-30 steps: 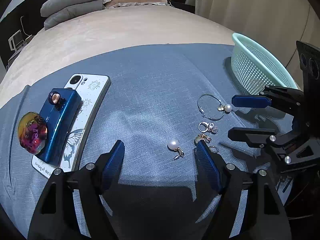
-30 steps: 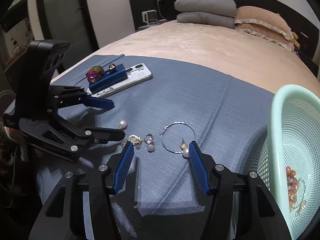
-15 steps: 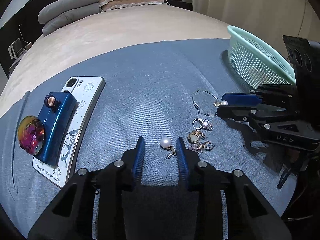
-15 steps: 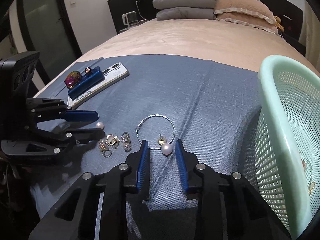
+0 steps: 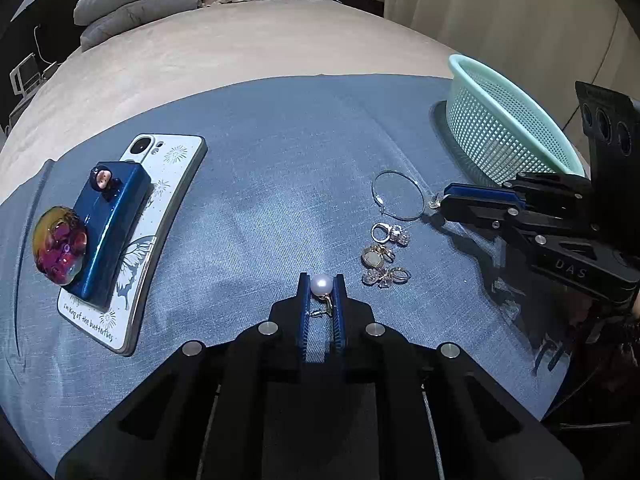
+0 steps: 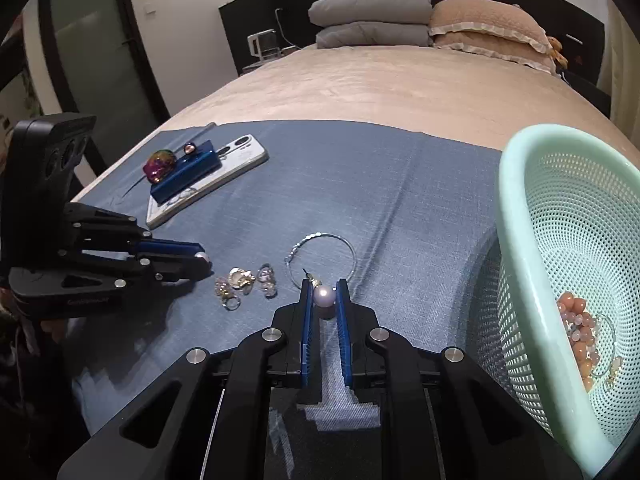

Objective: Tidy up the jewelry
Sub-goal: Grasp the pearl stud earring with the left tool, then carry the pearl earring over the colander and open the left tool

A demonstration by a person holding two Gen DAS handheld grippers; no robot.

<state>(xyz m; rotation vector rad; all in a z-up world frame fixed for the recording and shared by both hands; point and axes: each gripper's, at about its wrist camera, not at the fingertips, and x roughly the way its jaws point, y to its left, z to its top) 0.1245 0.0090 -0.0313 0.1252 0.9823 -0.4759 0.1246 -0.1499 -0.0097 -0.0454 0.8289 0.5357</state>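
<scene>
We have just closed both grippers, each now pinching 1 pearl earring on the blue cloth (image 5: 260,184): the left gripper (image 5: 321,286) on its pearl earring (image 5: 321,285), the right gripper (image 6: 324,294) on the pearl (image 6: 324,296) of the hoop earring (image 6: 320,258). We judge that a round pearl could squirt out from the narrow pads as we lift, or the hoop could snag the rings (image 6: 240,282) just beside it on the way to the green basket (image 6: 520,240).

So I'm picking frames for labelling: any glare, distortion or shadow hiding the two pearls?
Left wrist: strong fisheye bend, corners black, yet the pearl in the left gripper is sharp, with a small highlight. Right wrist: same bend; the pearl in the right gripper is clear, its shadow on the cloth hiding nothing.
</scene>
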